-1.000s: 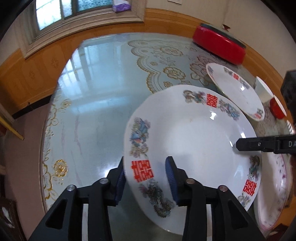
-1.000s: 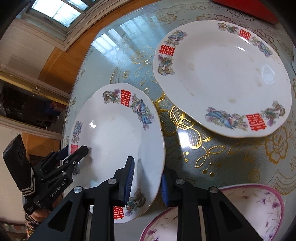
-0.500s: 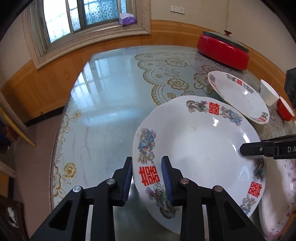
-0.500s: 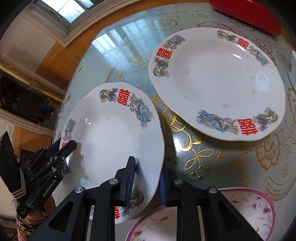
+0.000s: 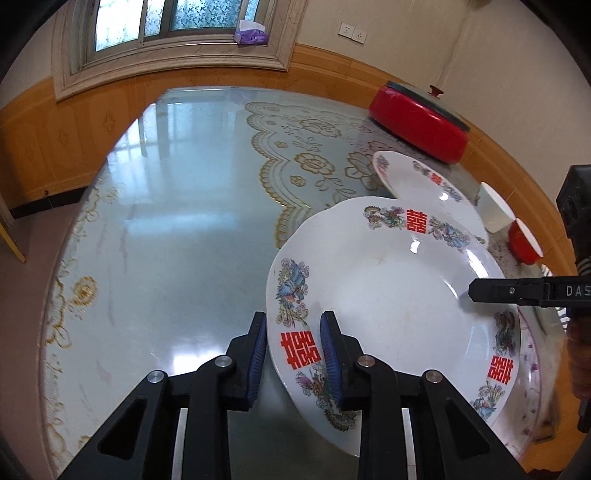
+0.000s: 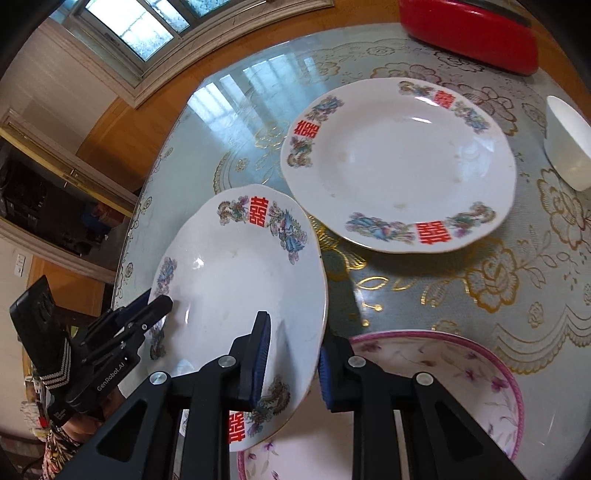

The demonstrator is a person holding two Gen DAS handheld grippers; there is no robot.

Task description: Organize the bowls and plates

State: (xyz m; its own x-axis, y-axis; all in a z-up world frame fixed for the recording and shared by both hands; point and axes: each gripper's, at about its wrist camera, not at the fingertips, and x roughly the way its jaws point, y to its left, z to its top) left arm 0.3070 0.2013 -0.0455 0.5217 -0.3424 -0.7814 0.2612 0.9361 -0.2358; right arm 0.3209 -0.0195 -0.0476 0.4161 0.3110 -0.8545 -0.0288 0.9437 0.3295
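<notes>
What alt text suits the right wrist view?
Both grippers, right and left, hold the raised plate by opposite rims above a pink-rimmed plate. A matching plate, white bowl and red pot sit beyond.

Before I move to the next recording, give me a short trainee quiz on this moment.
1. True or false: the left tool and the right tool grip the same plate at opposite rims.
2. Multiple choice: in the right wrist view, what lies partly beneath that plate? A) the pink-rimmed floral dish B) a red pot C) a white bowl
3. Short answer: how many plates with red characters on the rim are in view?

Key: 1 true. 2 A. 3 two: the second plate lies flat on the table.
</notes>
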